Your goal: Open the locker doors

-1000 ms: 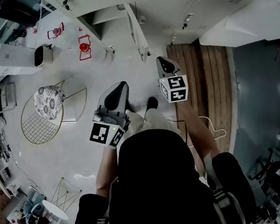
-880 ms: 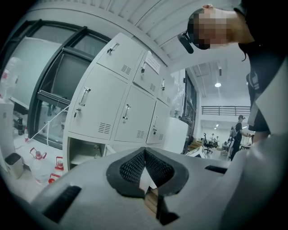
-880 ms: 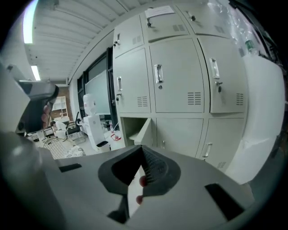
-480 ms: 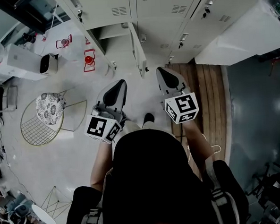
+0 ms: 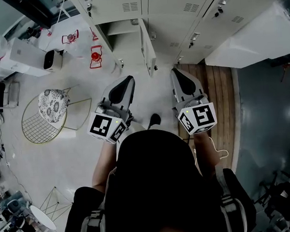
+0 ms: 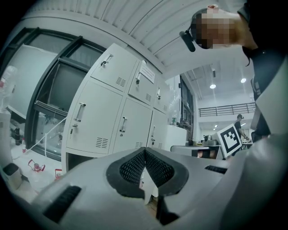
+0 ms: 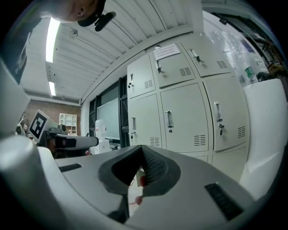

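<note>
Locker bank [image 5: 177, 8] at top of head view, upper rows cut off; one door [image 5: 147, 49] stands swung out twd. the person, edge-on, long axis upright, compartment [image 5: 123, 33] beside it exposed. Left gripper [image 5: 126, 81] & right gripper [image 5: 176, 73], jaws pressed together on nothing, hang near it over pale glossy floor [image 5: 73, 151] beside wood planking [image 5: 217, 99].

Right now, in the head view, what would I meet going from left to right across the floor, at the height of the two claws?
wire chair with a patterned cushion → left claw → the person's shoe → right claw → dark floor
</note>
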`<state>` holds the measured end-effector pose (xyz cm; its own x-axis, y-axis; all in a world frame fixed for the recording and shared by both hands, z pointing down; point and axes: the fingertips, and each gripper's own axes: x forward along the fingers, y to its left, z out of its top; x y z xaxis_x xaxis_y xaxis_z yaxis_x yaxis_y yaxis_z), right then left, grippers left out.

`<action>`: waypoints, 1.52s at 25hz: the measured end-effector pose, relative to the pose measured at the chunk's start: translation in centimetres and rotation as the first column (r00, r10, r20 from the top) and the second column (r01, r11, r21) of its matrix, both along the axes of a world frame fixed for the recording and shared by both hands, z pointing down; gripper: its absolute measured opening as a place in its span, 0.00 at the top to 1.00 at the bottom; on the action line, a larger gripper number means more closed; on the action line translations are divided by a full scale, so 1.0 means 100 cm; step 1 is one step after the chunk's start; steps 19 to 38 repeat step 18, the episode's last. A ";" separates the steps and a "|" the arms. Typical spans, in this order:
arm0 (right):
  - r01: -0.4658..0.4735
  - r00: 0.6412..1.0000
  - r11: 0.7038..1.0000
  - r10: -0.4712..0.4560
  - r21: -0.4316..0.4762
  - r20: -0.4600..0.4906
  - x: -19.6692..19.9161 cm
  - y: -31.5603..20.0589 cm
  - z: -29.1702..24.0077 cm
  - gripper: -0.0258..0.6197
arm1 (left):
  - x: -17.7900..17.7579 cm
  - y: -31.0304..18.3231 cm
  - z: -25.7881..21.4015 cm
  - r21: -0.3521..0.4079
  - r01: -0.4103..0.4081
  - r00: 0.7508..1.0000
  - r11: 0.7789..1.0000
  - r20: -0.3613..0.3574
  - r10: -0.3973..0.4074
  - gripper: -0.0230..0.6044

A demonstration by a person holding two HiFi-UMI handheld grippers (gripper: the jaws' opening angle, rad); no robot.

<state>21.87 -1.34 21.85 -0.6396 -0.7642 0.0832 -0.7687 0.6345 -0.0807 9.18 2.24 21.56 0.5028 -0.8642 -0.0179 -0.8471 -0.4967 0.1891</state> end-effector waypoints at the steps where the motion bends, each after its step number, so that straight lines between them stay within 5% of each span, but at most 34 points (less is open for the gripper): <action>1: -0.003 1.000 1.000 0.003 -0.002 0.002 0.001 0.000 0.000 0.95 | 0.000 0.000 0.000 0.000 0.001 1.000 1.000 0.000 -0.001 0.93; 38: -0.002 1.000 1.000 0.002 -0.002 -0.006 0.000 0.001 0.003 0.95 | -0.002 0.003 -0.002 -0.004 0.012 1.000 1.000 0.000 -0.012 0.93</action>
